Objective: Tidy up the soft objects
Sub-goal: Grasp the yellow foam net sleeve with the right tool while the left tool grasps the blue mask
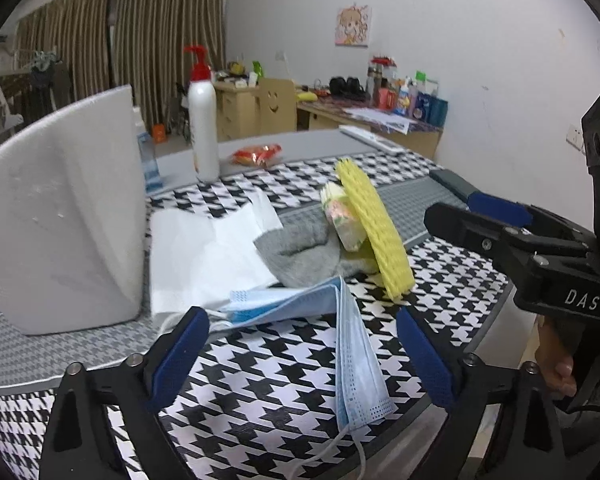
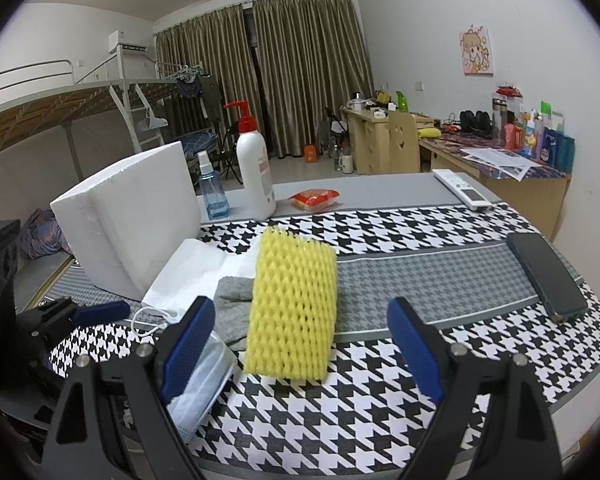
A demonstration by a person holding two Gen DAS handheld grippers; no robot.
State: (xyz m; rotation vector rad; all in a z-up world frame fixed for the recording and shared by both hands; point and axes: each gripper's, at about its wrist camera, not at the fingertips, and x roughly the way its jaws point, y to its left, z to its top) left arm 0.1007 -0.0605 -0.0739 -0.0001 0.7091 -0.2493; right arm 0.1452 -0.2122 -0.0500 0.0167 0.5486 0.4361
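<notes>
A yellow foam net sleeve (image 2: 292,312) leans upright on a grey cloth (image 2: 232,312); in the left wrist view the sleeve (image 1: 374,228) rests against a small tissue pack (image 1: 342,220) on the grey cloth (image 1: 300,252). A blue face mask (image 1: 340,344) lies folded between the fingers of my open left gripper (image 1: 300,356); it also shows in the right wrist view (image 2: 204,380). White tissue sheets (image 1: 204,256) lie beside a white foam block (image 1: 64,216). My right gripper (image 2: 300,352) is open and empty, just in front of the sleeve.
A pump bottle (image 2: 254,172), a blue spray bottle (image 2: 214,192), a red snack packet (image 2: 316,199), a remote (image 2: 462,189) and a dark phone (image 2: 546,276) lie on the houndstooth tablecloth (image 2: 380,380). Desks and a bunk bed stand behind.
</notes>
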